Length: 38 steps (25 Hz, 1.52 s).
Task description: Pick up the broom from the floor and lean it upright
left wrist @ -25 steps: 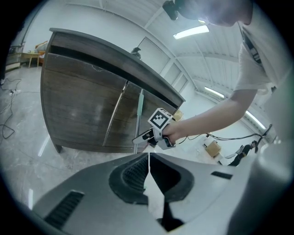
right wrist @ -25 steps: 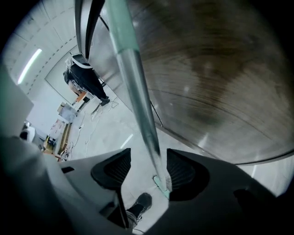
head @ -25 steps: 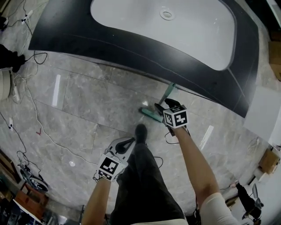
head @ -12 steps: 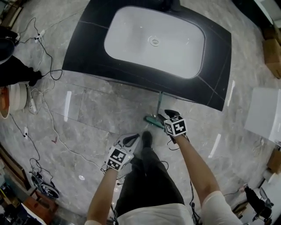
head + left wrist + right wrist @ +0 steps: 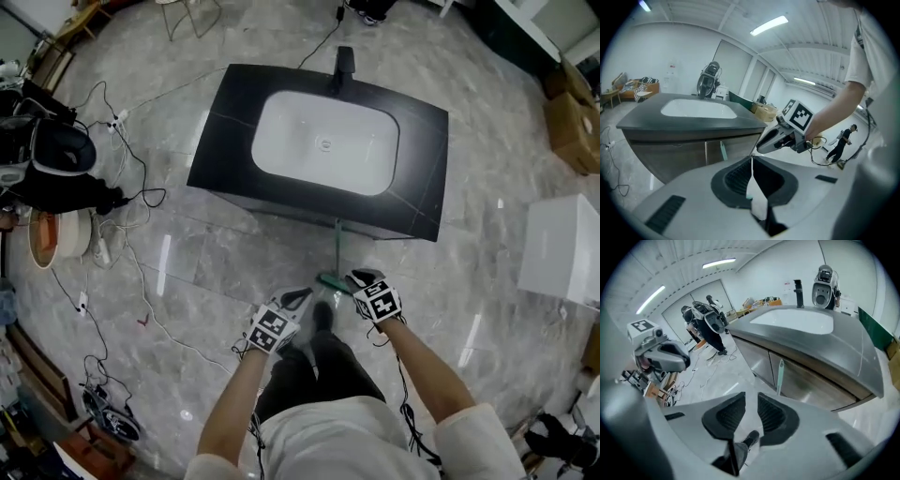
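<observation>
The broom stands against the front of the black sink cabinet (image 5: 234, 141), its teal handle (image 5: 337, 246) upright and its head (image 5: 331, 280) on the floor. The same handle shows in the left gripper view (image 5: 723, 151) and the right gripper view (image 5: 780, 376). My right gripper (image 5: 359, 277) hovers just right of the broom head, clear of it; its jaws (image 5: 751, 404) are closing with a narrow gap and nothing between them. My left gripper (image 5: 298, 296) hangs to the left of the broom head, its pads (image 5: 751, 161) together and empty.
Cables (image 5: 122, 244) trail over the grey marble floor at the left. A white box (image 5: 561, 248) and cardboard boxes (image 5: 572, 122) stand at the right. My shoe (image 5: 322, 314) is on the floor between the grippers. A black faucet (image 5: 344, 61) rises behind the white basin.
Both grippers and the head camera have risen well above the floor. The right gripper has drawn up away from the broom head. The broom has stayed leaning on the cabinet.
</observation>
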Motion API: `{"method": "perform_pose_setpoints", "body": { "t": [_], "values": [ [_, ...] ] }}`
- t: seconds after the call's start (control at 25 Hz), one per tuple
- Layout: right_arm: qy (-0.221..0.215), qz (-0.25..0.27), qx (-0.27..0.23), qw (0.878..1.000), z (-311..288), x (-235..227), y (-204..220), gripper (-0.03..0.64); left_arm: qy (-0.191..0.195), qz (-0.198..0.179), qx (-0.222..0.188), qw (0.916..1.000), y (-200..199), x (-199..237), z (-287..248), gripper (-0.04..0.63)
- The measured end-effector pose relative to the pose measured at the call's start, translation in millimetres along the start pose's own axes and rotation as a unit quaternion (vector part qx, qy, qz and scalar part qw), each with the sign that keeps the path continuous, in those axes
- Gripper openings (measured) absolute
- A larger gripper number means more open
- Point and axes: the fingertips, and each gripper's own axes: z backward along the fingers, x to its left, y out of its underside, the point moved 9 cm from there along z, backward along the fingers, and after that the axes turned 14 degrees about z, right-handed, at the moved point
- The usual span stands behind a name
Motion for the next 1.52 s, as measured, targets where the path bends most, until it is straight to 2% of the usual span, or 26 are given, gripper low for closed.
{"method": "perform_pose_setpoints", "body": {
  "t": [0.24, 0.4, 0.52, 0.68, 0.8, 1.2, 1.52],
  "values": [
    [0.028, 0.018, -0.041, 0.999, 74, 51, -36, 0.044, 0.029, -0.032, 0.007, 0.9991, -26, -32, 55, 0.011],
    [0.064, 0.026, -0.063, 0.996, 107, 94, -52, 0.018, 0.045, -0.037, -0.005, 0.9983, -31, -39, 96, 0.011],
    [0.093, 0.019, -0.077, 0.992, 126, 125, -55, 0.006, 0.058, -0.038, -0.010, 0.9975, -25, -45, 125, 0.011],
    [0.126, -0.004, -0.097, 0.987, 147, 169, -55, 0.000, 0.073, -0.067, 0.001, 0.9951, -10, -51, 160, 0.011],
    [0.146, -0.011, -0.110, 0.983, 162, 202, -51, 0.000, 0.085, -0.075, -0.002, 0.9935, 1, -60, 184, 0.011],
    [0.218, -0.063, -0.163, 0.960, 222, 284, -36, 0.000, 0.114, -0.094, -0.003, 0.9891, 14, -94, 243, 0.011],
    [0.255, -0.066, -0.212, 0.941, 285, 326, -25, 0.000, 0.143, -0.116, -0.026, 0.9825, 10, -134, 266, 0.011]
  ]
}}
